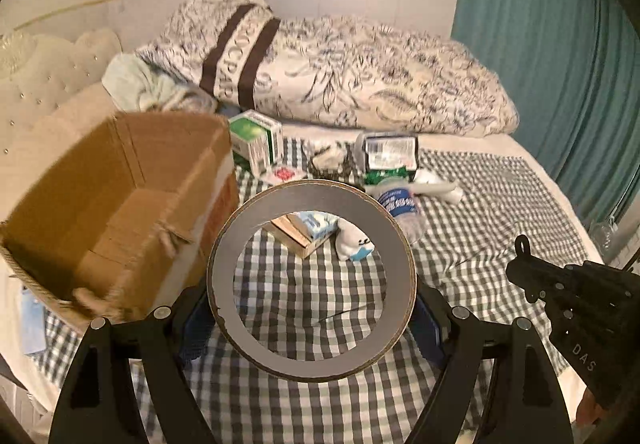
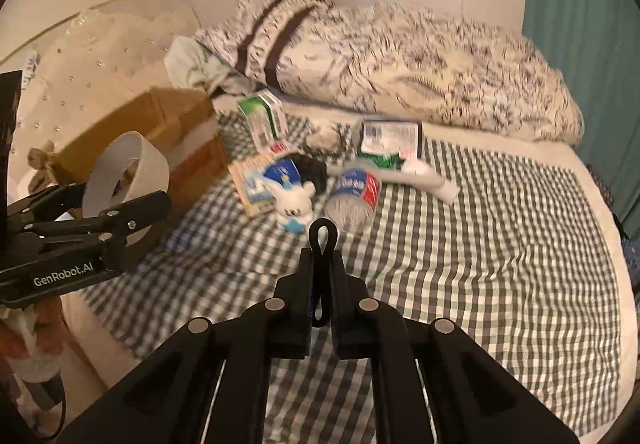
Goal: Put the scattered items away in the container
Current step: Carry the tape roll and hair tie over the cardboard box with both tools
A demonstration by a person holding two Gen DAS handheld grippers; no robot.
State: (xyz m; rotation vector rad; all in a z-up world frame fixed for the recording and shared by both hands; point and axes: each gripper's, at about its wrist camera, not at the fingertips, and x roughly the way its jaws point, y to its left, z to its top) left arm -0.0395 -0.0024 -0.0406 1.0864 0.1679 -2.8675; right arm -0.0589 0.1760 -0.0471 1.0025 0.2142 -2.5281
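Left wrist: tape roll (image 1: 312, 280) gripped inside left tool (image 1: 312, 318).

floral duvet (image 1: 360, 75) on checked sheet (image 1: 500, 211) (teal curtain (image 1: 560, 43) beside)

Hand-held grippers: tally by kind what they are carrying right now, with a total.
Grey ring-shaped tape roll: 1
Thin black looped item: 1
Total: 2
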